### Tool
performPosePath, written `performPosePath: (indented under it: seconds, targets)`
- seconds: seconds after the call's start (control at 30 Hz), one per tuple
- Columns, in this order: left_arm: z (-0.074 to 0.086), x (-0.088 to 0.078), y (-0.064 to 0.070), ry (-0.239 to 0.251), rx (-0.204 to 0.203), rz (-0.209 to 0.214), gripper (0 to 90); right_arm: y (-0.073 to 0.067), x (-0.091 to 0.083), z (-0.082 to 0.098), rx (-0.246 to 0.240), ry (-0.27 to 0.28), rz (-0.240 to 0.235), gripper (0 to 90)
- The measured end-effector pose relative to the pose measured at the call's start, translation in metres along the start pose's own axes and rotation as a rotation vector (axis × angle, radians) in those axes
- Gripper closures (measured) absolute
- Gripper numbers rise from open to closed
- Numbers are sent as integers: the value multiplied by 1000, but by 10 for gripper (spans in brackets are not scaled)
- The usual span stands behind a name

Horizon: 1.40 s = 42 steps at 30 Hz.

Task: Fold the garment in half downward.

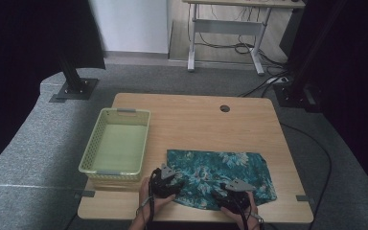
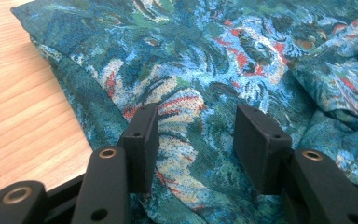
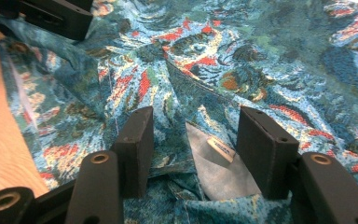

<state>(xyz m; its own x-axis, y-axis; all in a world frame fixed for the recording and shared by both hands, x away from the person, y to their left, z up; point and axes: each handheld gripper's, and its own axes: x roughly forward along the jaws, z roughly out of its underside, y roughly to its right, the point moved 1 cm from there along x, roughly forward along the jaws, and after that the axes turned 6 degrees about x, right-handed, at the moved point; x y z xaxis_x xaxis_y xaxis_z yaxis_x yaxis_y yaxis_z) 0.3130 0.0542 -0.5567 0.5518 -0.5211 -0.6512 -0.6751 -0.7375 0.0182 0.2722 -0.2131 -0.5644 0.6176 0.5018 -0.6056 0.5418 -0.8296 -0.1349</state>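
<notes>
Two pairs of black jaws stand partly open over your teal floral-print cloth [image 1: 220,175], the left gripper [image 2: 196,135] and right gripper [image 3: 193,140] each with fabric between the pads but nothing pinched. Between your right jaws a pale grey inner face shows with a small white sewn-in label [image 3: 221,148], its print too small to read. Beyond, the crumpled weave lies on the near right of the light wooden table [image 1: 196,120], with a pale green perforated plastic basket [image 1: 117,143] just beside it at left.

The left tongs [image 2: 196,140] hang over a teal floral cloth [image 2: 223,60], jaws apart with the fabric lying between them unpinched. Bare wooden worktop [image 2: 23,102] shows left of the tongs.
</notes>
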Motion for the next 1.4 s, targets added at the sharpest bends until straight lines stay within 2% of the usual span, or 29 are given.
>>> performPosePath:
  seconds: [0.17, 0.33, 0.53, 0.9, 1.0, 1.07, 1.2, 1.4]
  targets:
    - [-2, 3, 6, 8, 1, 12, 492, 3, -3, 1, -6, -5, 20, 450]
    - [-6, 9, 14, 9, 22, 17, 489, 9, -8, 2, 1, -17, 26, 449]
    - [-10, 15, 22, 17, 31, 50, 487, 21, -17, 6, 17, -28, 28, 449]
    - [-10, 14, 22, 13, 21, 89, 422, 23, -19, 5, 5, -34, 37, 431]
    - [-12, 10, 25, -2, 25, 85, 437, 21, -20, 5, 1, -5, 62, 424]
    - [-15, 3, 25, 33, 18, 88, 439, 18, -22, 4, -3, 15, 64, 426]
    - [-21, -12, 21, 83, 16, 94, 440, 10, -29, 0, -20, 55, 49, 426]
    - [-20, -28, 11, 91, 23, 61, 427, 0, -34, -1, -54, 76, 1, 417]
